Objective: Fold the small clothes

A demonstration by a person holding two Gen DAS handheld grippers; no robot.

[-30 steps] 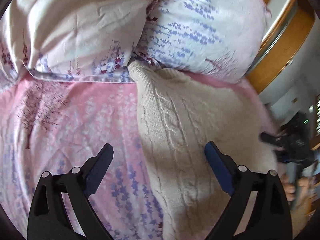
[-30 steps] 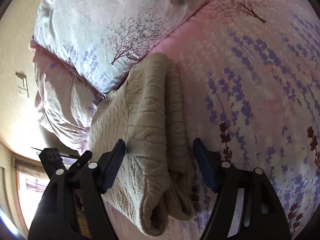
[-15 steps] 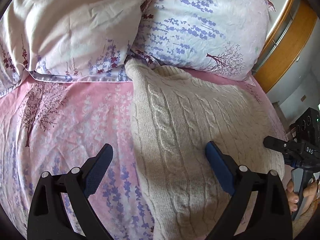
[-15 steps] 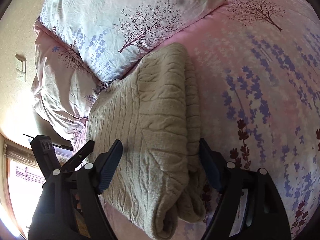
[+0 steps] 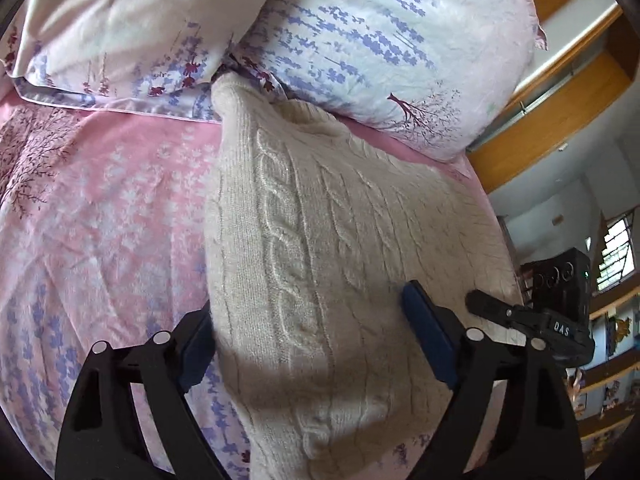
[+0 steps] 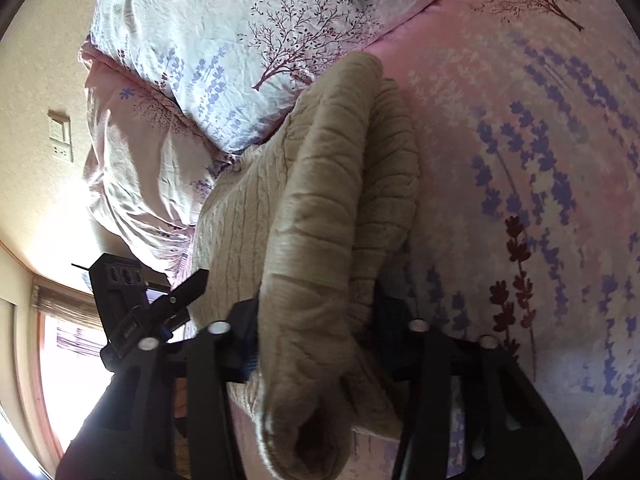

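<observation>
The sweater [image 5: 320,248] is cream-beige with a raised cable-knit pattern. The bedsheet [image 5: 100,208] is pink, printed with white and lavender flower sprigs and dark maroon bare trees. The pillows [image 5: 380,40] are pale white-lilac with purple lavender stems and small maroon trees. Each gripper [image 5: 308,344] is black with blue pads [image 5: 426,340]

The sweater [image 5: 320,264] was thick cream wool with raised cable knit, soft and a little fuzzy. The bed sheet [image 5: 100,208] was smooth pink cotton cloth with printed flowers, and the pillows [image 5: 380,40] had the same thin, slightly wrinkled cloth. Both claws, left [image 5: 316,344] and right [image 6: 316,344], were matt black plastic with blue rubber-like pads and small shiny metal pins. The headboard [image 5: 560,92] was glossy varnished wood.
</observation>
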